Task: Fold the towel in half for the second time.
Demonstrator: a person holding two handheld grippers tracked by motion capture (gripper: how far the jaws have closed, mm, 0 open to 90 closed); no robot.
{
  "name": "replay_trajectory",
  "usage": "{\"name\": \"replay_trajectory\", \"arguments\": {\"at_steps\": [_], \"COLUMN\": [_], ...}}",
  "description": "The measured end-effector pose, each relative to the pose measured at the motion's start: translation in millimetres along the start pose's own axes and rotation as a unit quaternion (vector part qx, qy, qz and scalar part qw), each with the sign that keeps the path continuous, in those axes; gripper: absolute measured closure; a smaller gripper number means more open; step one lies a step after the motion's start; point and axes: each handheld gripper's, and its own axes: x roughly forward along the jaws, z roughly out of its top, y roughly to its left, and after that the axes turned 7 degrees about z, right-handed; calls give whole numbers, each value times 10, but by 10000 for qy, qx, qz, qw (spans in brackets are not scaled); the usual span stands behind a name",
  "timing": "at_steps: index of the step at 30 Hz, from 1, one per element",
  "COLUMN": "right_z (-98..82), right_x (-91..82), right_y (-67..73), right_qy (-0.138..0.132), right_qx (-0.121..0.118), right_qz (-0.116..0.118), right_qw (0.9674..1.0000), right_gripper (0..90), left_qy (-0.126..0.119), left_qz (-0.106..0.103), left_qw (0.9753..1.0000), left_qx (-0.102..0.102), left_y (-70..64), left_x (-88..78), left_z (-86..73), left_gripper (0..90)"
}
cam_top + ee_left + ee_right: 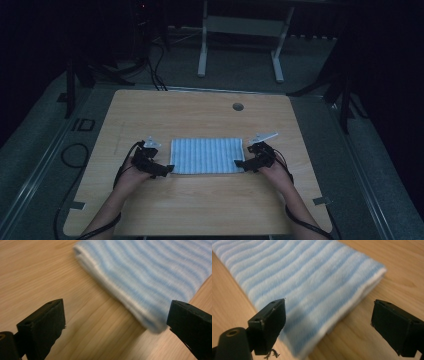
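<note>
We note a dim room: a light wooden table [200, 200] with a round grommet hole [238, 106], grey carpeted floor [240, 65], a white-legged desk frame [240, 30] behind, black cables [155, 65] trailing.

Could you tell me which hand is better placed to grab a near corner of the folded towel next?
Right, slightly: the right gripper has the towel corner between its open jaws; the left gripper has it beside one.

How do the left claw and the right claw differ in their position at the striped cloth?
The left claw is at the cloth's left near corner; the right claw is at its right near corner. In the gripper views, the cloth corner lies beside the left claw's one jaw, while it reaches further between the right claw's jaws. Both are open, holding nothing, low over the table.
</note>
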Motion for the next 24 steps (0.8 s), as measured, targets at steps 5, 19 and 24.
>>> {"name": "replay_trajectory", "arguments": {"at_steps": [5,19,24], "right_z": [-156,-594,-686], "right_x": [-144,-524,-585], "right_y": [-34,-130,-159], "right_qy": [-83,-865,-940], "right_qx": [-63,241,403], "right_qz": [-116,-534,-430], "right_qw": [9999,9945,9938], "right_gripper": [122,121,121], "left_qy": [-22,-267,-309], "left_qz": [-16,149,379], "left_qw": [9998,9984,9965], "left_qx": [-175,-467,-679], "left_y": [86,105,145], "left_x": [-60,-206,-237], "left_z": [-137,-455,-559], "left_gripper": [17,17,17]}}
